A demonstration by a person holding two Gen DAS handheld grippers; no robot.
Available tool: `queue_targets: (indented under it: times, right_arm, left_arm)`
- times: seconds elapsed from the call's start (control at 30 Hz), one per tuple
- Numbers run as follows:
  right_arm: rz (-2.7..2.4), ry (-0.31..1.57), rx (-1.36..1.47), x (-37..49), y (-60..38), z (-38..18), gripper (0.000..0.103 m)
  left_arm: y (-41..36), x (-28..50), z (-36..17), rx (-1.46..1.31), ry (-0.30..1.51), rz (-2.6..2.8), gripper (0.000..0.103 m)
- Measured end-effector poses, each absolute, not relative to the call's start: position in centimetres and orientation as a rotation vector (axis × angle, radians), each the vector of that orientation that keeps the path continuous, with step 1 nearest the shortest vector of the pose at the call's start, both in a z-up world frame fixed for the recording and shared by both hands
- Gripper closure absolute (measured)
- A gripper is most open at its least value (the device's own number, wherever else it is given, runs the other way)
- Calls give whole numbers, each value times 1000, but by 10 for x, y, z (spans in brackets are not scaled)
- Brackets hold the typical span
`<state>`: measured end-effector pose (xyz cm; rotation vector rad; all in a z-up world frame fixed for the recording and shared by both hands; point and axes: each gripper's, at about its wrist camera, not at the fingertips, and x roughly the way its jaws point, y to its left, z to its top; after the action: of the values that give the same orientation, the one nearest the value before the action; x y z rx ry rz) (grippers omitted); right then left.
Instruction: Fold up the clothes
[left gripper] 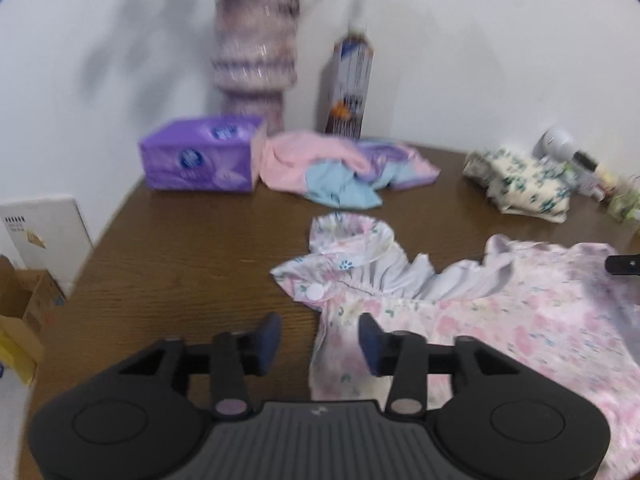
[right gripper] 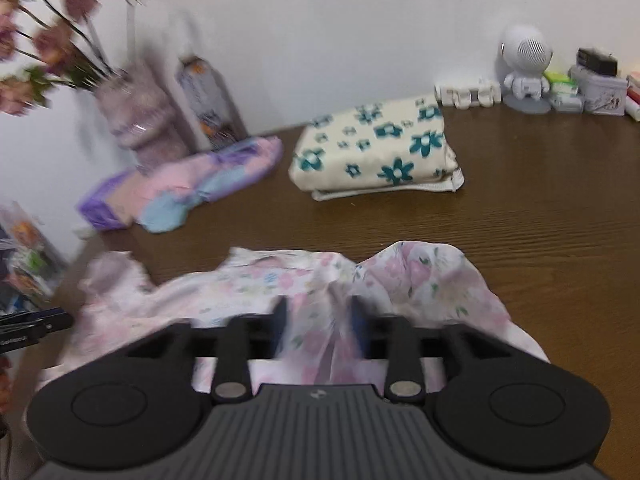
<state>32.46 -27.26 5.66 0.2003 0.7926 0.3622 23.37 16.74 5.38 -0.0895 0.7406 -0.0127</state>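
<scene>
Right now my right gripper (right gripper: 319, 330) pinches a bunch of the pink floral cotton garment (left gripper: 500, 320) lying on the brown wooden table (left gripper: 180, 264); my left gripper (left gripper: 320, 340) hangs spread at its edge. I'd grab that hem squarely, then lift both evenly.

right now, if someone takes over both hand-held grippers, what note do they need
Left hand-held gripper: open, empty, at the left edge of the pink floral garment.
Right hand-held gripper: fabric of that garment bunched between its fingers; grip looks closed on it, though blurred.
The garment lies rumpled on the wooden table.
Done: cream floral piece folded at the back.
Left: fold this garment, then the pink-and-blue heap by the tissue box.
</scene>
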Motion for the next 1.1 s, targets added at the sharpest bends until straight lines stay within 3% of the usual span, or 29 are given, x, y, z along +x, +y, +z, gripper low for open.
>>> queue_targets:
  times: [0.13, 0.33, 0.57, 0.67, 0.77, 0.8, 0.83, 0.87, 1.1]
  right_arm:
    - [420, 793, 137, 261, -287, 74, 57]
    - [451, 816, 64, 173, -304, 54, 53]
    - [523, 810, -49, 115, -291, 30, 51]
    - [507, 772, -171, 104, -280, 22, 51]
    - [502, 745, -262, 97, -273, 13, 55]
    - [507, 727, -282, 96, -273, 12, 66]
    - [513, 717, -293, 95, -273, 12, 93]
    - [511, 719, -297, 97, -273, 13, 101]
    - [528, 630, -214, 90, -304, 59, 101]
  left_arm:
    - [172, 178, 64, -90, 729, -59, 44]
    - [170, 122, 43, -121, 775, -58, 43]
    - [161, 110, 29, -196, 801, -68, 44]
    - [150, 111, 26, -179, 801, -40, 50]
    - [144, 112, 23, -159, 793, -20, 78]
    - [142, 113, 22, -153, 791, -15, 99]
    - [140, 112, 22, -134, 788, -6, 101]
    - [139, 112, 22, -116, 785, 2, 102]
    - [142, 75, 61, 30, 685, 86, 102]
